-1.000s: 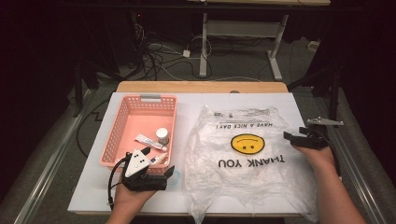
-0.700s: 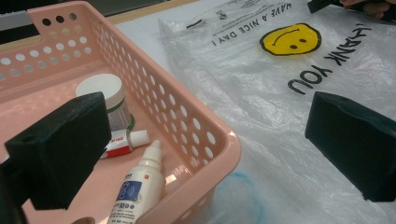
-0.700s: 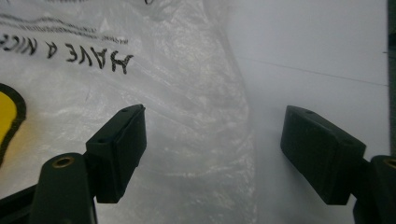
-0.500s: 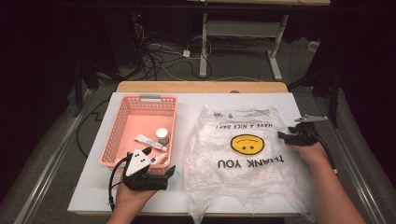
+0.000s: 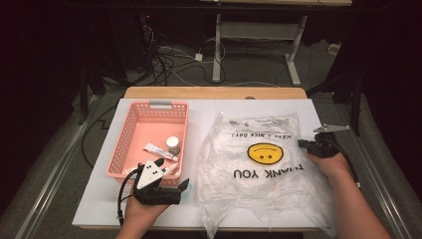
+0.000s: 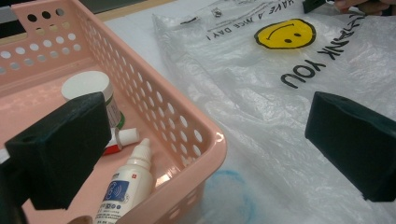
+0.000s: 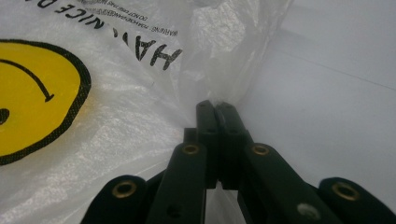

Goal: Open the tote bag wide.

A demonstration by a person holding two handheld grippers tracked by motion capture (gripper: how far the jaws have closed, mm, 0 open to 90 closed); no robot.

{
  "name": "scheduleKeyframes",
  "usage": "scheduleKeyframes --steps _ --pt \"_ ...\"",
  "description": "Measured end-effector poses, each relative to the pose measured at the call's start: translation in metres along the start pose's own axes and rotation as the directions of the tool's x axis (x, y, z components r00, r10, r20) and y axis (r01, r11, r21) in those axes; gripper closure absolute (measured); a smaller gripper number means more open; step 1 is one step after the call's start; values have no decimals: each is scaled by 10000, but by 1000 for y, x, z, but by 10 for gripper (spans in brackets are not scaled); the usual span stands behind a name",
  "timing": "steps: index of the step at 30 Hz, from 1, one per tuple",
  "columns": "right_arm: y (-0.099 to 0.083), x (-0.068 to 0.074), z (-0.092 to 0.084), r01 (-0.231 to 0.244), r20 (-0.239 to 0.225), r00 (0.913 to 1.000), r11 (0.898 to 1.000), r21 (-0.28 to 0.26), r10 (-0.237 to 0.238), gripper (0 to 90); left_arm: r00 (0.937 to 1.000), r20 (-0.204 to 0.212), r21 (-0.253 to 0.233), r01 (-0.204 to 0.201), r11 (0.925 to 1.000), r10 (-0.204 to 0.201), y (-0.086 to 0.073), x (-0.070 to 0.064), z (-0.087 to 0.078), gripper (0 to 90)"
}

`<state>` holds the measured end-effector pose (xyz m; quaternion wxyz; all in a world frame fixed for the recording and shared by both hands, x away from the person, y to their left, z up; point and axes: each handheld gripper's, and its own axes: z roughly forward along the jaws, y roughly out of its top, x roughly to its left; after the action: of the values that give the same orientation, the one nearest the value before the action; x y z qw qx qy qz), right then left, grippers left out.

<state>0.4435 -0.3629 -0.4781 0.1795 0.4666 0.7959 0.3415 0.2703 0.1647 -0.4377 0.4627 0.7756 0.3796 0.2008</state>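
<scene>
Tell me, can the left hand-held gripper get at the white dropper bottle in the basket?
Probably yes: the left hand-held gripper is open right over the dropper bottle, nothing between; the basket wall stands alongside.

The right gripper (image 7: 215,108) has just closed its black jaws, pinching the edge of the clear bag (image 7: 116,107) on the white table (image 7: 336,70).

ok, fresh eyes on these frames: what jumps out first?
The clear plastic bag with its yellow smiley face and THANK YOU print, spread over the right half of the white table. The right gripper has just closed on the bag's right edge. Left of the bag stands a pink basket holding a few small bottles and a tube, with the left gripper open at its near corner.
</scene>
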Motion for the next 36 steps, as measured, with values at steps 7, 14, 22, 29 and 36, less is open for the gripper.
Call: scheduleKeyframes --steps 7,14,22,29,36 --pt "5 -18 -14 -1159 1028 9864 9864 -1162 1280 900 10000 33 -133 -2 9999 3 1 0 -2 0" --pt "-3 -49 -31 -2260 2369 9334 9543 -1956 2696 900 10000 35 -237 32 9997 -31 2 2 -4 0" --pt "-15 -33 -47 -2068 2136 9464 9624 -1762 2425 736 9999 105 -228 2 9997 0 2 2 -3 0" --pt "-26 8 -88 -1199 1786 9700 9639 -2378 1648 450 9999 129 -366 -38 9993 43 3 2 -6 0" --pt "-64 42 -124 -946 1660 9764 9649 -2450 1378 364 9996 257 -361 -111 9993 120 3 -1 -5 0"
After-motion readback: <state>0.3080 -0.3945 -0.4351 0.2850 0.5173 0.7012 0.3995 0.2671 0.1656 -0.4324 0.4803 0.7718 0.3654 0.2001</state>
